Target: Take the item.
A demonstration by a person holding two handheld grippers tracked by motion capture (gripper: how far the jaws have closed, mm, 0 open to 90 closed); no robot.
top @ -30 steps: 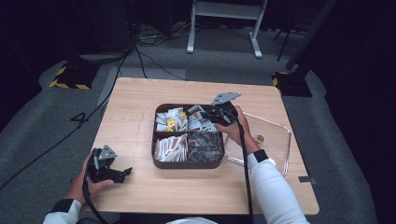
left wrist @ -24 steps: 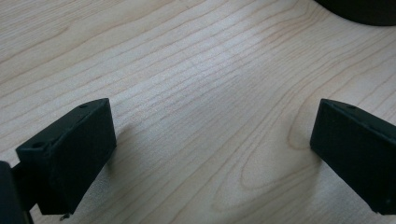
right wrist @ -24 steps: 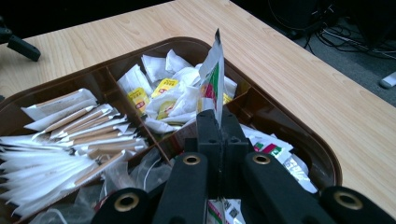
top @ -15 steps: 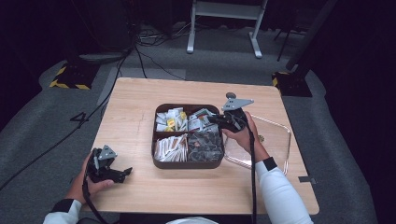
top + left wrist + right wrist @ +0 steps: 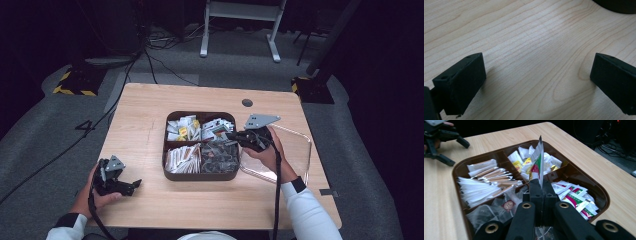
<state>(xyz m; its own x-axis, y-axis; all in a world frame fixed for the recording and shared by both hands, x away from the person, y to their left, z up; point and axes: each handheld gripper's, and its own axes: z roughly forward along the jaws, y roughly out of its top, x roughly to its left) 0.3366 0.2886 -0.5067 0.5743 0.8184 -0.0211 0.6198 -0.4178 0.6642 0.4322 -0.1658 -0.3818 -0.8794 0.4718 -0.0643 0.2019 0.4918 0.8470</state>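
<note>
While my right tool pinches a red-and-green packet upright above the brown tray, I should lift slowly; my left tool rests wide open, empty, on the bench.

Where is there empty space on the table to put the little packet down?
Bare wood lies between the left gripper and the brown tray, and across the far strip of the table behind the tray. The tray's four compartments are crowded with packets. The clear lid takes the right side, under the right gripper holding the packet.
</note>
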